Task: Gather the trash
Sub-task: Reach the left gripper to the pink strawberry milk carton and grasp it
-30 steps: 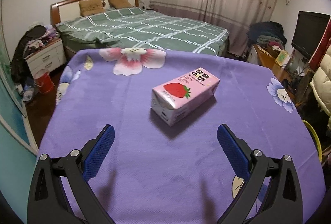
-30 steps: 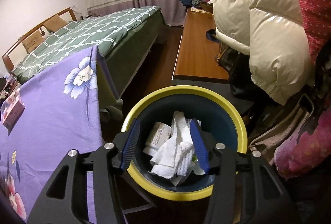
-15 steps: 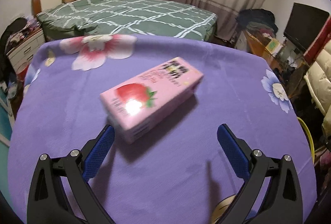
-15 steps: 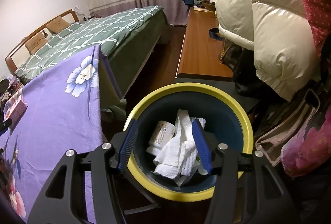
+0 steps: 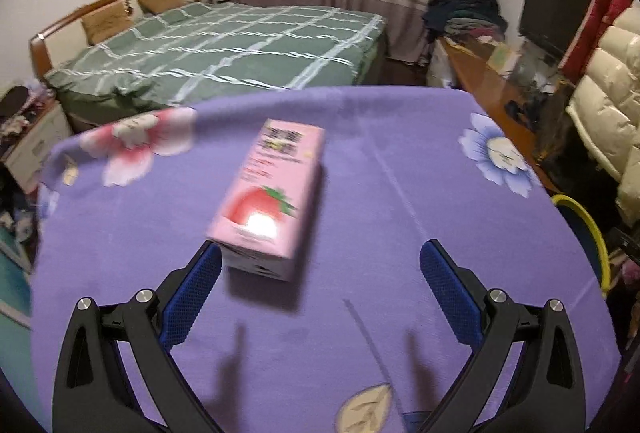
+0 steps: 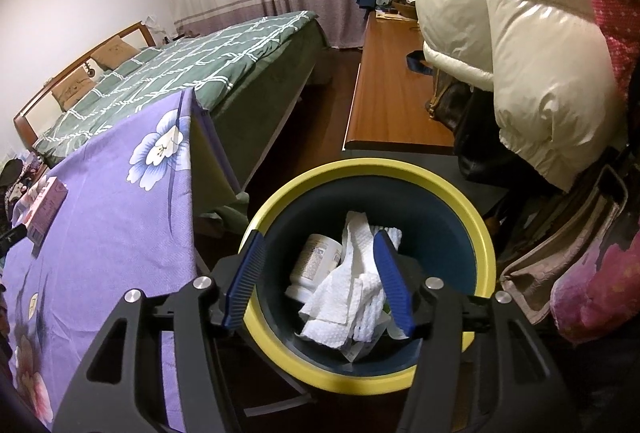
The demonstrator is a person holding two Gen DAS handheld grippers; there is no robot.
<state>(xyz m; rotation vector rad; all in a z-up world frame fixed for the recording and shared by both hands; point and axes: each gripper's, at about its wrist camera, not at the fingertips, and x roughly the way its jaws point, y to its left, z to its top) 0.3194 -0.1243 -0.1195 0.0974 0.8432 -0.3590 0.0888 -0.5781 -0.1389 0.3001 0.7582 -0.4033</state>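
Left gripper (image 5: pixel 320 273) is closing in on the pink strawberry-printed milk carton (image 5: pixel 267 199), now just ahead of its left blue pad; right gripper (image 6: pixel 318 283) jaws are opening wider over the yellow-rimmed bin (image 6: pixel 472 217), nothing between them.

The carton (image 5: pixel 267 201) is glossy printed card with a bright glare spot on its top face. The cloth (image 5: pixel 400 217) over the desk is matt woven fabric, purple with printed flowers. The left gripper (image 5: pixel 320 273) and right gripper (image 6: pixel 318 277) are smooth black plastic with silver metal screws, and their blue pads (image 5: pixel 192 297) have a dimpled, rubbery look. The bin (image 6: pixel 472 225) is smooth plastic, yellow at the rim and dark blue inside. It holds embossed white paper towel (image 6: pixel 344 297) and a white plastic bottle (image 6: pixel 316 261). The jacket (image 6: pixel 520 45) is shiny quilted fabric. The bench (image 6: pixel 384 101) is polished wood.
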